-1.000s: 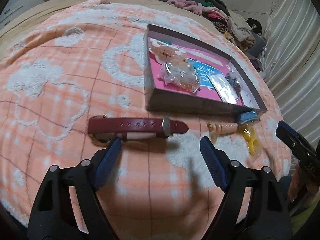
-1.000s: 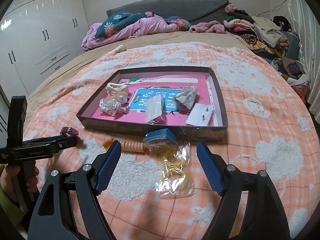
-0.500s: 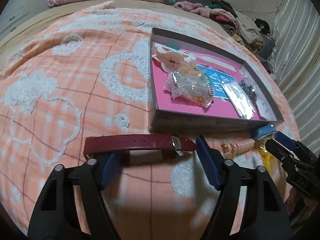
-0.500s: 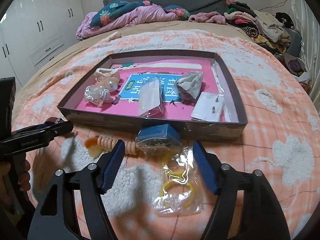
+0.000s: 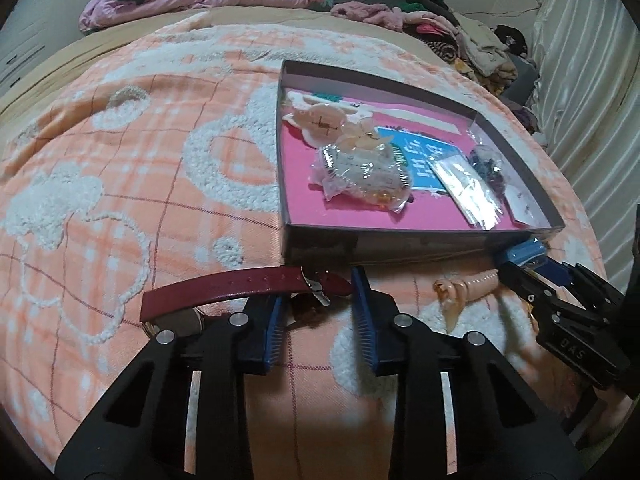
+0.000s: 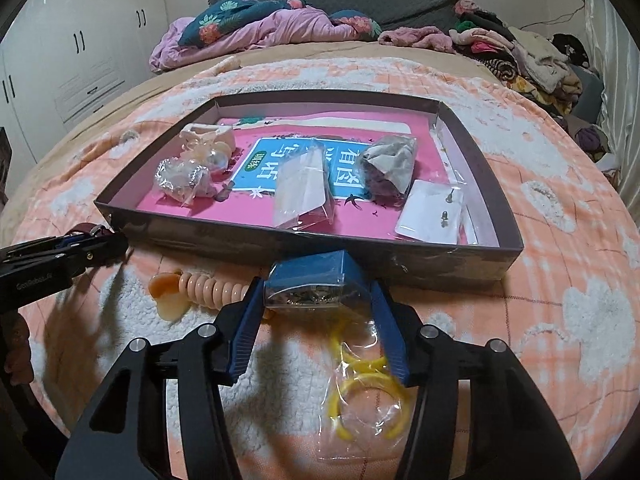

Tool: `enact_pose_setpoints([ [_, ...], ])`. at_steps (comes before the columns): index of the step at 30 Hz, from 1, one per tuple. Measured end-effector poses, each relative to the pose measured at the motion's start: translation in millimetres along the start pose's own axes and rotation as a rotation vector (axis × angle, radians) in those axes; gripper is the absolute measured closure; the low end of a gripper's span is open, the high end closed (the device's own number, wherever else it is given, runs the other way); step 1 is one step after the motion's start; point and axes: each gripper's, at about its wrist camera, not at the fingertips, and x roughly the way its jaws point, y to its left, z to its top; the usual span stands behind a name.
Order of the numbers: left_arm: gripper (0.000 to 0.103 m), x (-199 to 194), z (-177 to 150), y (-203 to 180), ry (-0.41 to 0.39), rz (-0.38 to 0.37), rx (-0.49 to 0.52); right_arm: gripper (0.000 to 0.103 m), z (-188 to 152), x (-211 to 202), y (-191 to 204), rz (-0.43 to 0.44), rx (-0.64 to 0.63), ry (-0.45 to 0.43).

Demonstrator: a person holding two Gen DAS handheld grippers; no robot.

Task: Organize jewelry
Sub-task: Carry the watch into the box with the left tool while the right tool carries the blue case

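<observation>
Two hand-held grippers work at once, so two things can go in together; the left hand-held gripper [image 5: 320, 316] sits part-closed around the red watch strap [image 5: 240, 286], not yet pinching; the right hand-held gripper [image 6: 318, 308] is closing around the blue packet [image 6: 316, 280]; both lie on the bed just before the box [image 6: 400, 264].

I'm seeing the left gripper's [image 5: 320, 316] fingers covering the watch's [image 5: 240, 286] dial; only its metal edge is peeking out. The blue packet [image 6: 316, 280] is hiding the top of the yellow-ring bag [image 6: 364, 396]. The earring card's [image 6: 434, 212] studs are reading too small to identify.
</observation>
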Motion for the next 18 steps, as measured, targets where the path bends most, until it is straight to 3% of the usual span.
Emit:
enact_pose_setpoints([
  [18, 0.086, -29, -14, -3, -0.02, -0.049, 0.033, 0.051, -16, -27, -2, 0.033, -0.009, -0.029],
])
